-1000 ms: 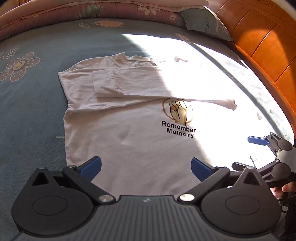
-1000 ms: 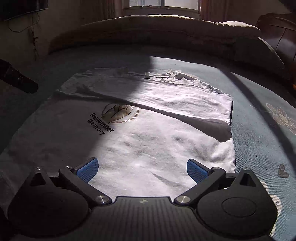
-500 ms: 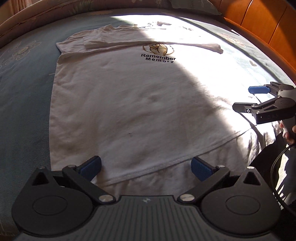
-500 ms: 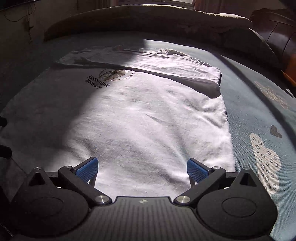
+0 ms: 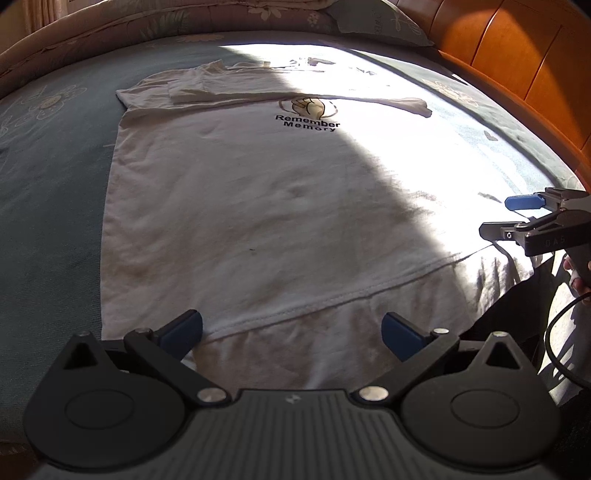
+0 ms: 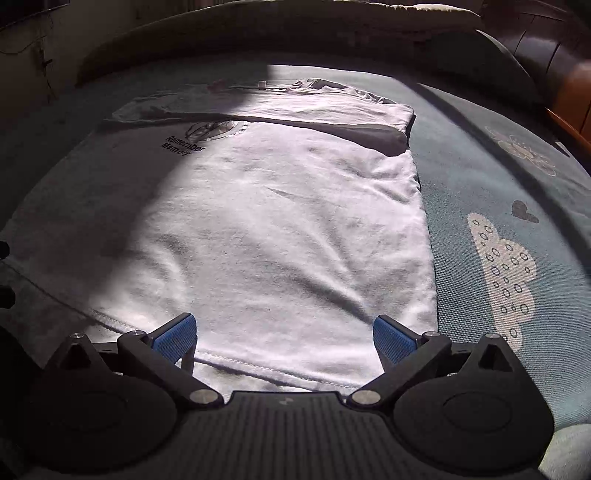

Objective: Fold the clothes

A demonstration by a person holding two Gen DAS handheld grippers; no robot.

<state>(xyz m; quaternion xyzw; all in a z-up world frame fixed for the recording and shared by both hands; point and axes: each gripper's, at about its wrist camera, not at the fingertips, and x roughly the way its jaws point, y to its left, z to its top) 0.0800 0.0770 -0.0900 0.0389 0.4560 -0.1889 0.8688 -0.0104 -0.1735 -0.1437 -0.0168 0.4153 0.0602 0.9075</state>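
Observation:
A white long-sleeved shirt (image 5: 258, 206) printed "Remember Memory" lies flat on the bed, both sleeves folded across the chest, collar at the far end. My left gripper (image 5: 291, 330) hovers open over the shirt's bottom hem near its left corner, blue pads wide apart with nothing between them. In the right wrist view the same shirt (image 6: 280, 229) fills the middle, and my right gripper (image 6: 282, 338) is open just above the hem by its right corner. The right gripper (image 5: 517, 214) also shows at the right edge of the left wrist view, held by a hand.
The blue-green bedsheet (image 5: 48, 192) has flower and cloud prints (image 6: 502, 273). A wooden headboard (image 5: 517, 62) runs along the right side and pillows (image 5: 369, 18) lie at the far end. Strong sunlight covers the bed's right half. A dark cable (image 5: 557, 343) hangs beside the hand.
Both grippers have drawn back from the shirt's chest down to its bottom hem and dropped lower. The shirt itself has not moved.

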